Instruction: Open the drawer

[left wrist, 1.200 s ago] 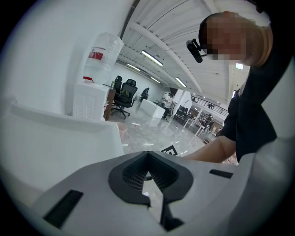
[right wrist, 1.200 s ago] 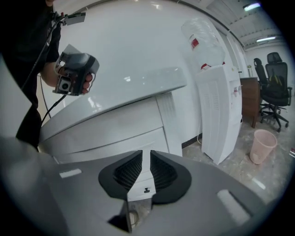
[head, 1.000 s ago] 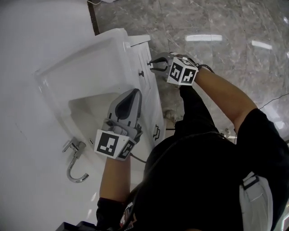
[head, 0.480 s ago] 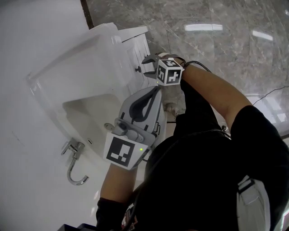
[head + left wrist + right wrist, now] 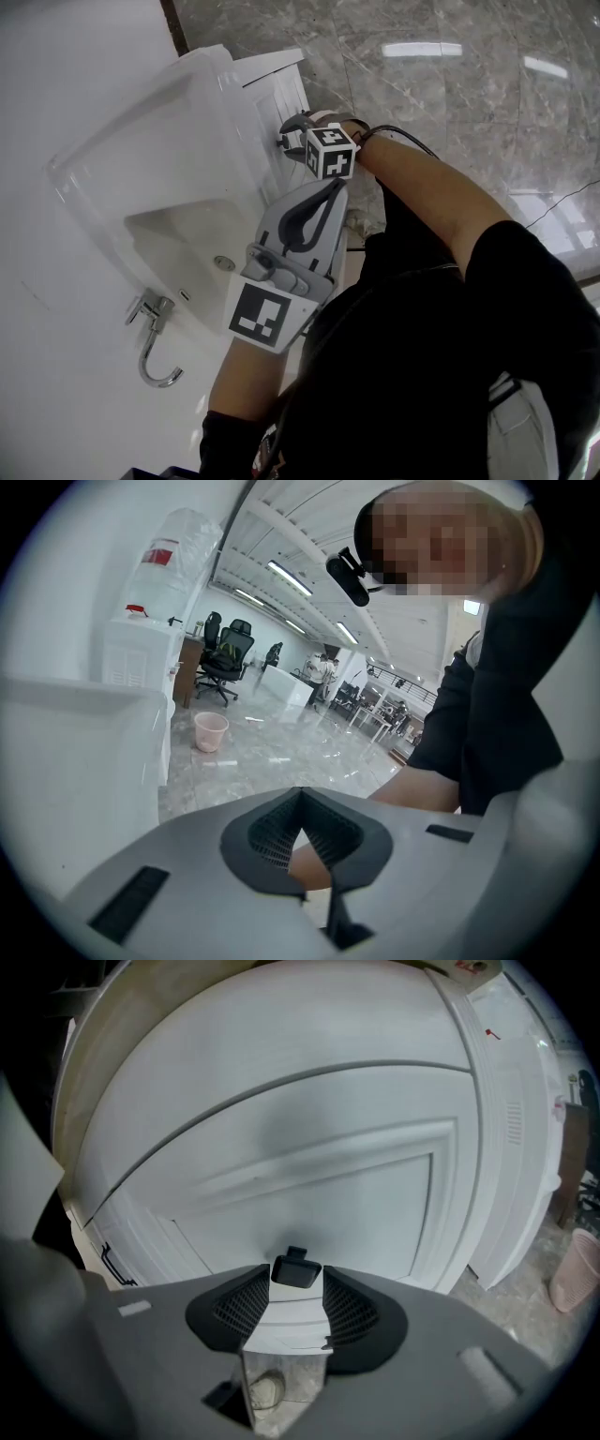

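Two grippers were up by a white cabinet [image 5: 277,94] with a sink [image 5: 112,159] on top. The right gripper [image 5: 296,1286] pointed straight at the drawer front [image 5: 319,1176]. Its jaws had just been opening and stood wide apart. A small dark knob [image 5: 296,1270] sat right between its two tips (so close that I could not tell if the pads brushed it), but the jaws were not squeezing it. The drawer front filled the space ahead of that gripper and was not pulled out. Off to that gripper's left, lower down, was a thin dark handle [image 5: 111,1262] on another part of the cabinet.

The left gripper [image 5: 334,185] hung just behind the right one, nearer the person's body. Its jaws were pressed together at the tips, and nothing was held in them. Far ahead of it stood a pink bucket [image 5: 210,731] on the shiny grey floor [image 5: 281,752]. A curved tap [image 5: 155,347] was off to the left gripper's left, by the sink's edge.
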